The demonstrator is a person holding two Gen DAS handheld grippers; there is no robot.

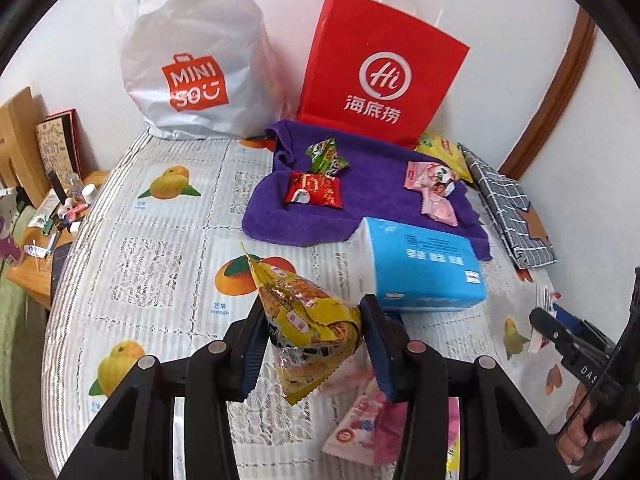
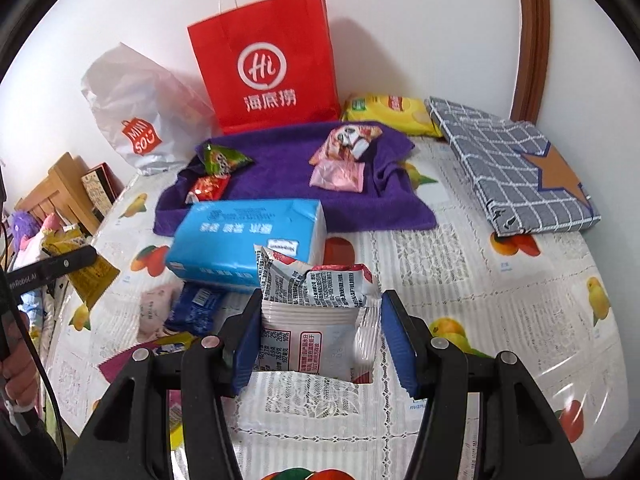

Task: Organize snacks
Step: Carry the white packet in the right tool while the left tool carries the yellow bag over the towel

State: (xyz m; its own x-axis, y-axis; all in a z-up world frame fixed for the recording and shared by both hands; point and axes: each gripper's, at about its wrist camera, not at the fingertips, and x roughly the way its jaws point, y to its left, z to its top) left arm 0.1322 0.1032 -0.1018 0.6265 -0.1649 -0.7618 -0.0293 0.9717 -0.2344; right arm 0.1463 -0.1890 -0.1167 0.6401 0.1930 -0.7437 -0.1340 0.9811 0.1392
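My left gripper [image 1: 312,344] is shut on a yellow snack packet [image 1: 308,320] and holds it above the table. My right gripper [image 2: 320,340] is shut on a white and red snack packet [image 2: 316,320] above the table. A purple towel [image 1: 376,184] [image 2: 280,160] lies at the back with a green packet [image 1: 326,156] [image 2: 222,159], a red packet [image 1: 314,192] [image 2: 208,188] and pink packets [image 1: 430,184] [image 2: 340,160] on it. More packets, pink [image 1: 368,428] and blue [image 2: 196,308], lie near the front.
A blue tissue pack [image 1: 420,268] [image 2: 248,240] lies in front of the towel. A red paper bag [image 1: 380,68] [image 2: 264,64] and a white Miniso bag [image 1: 192,56] [image 2: 140,120] stand by the wall. A checked folded cloth [image 2: 512,168] and a yellow chips bag [image 2: 388,112] lie at the right.
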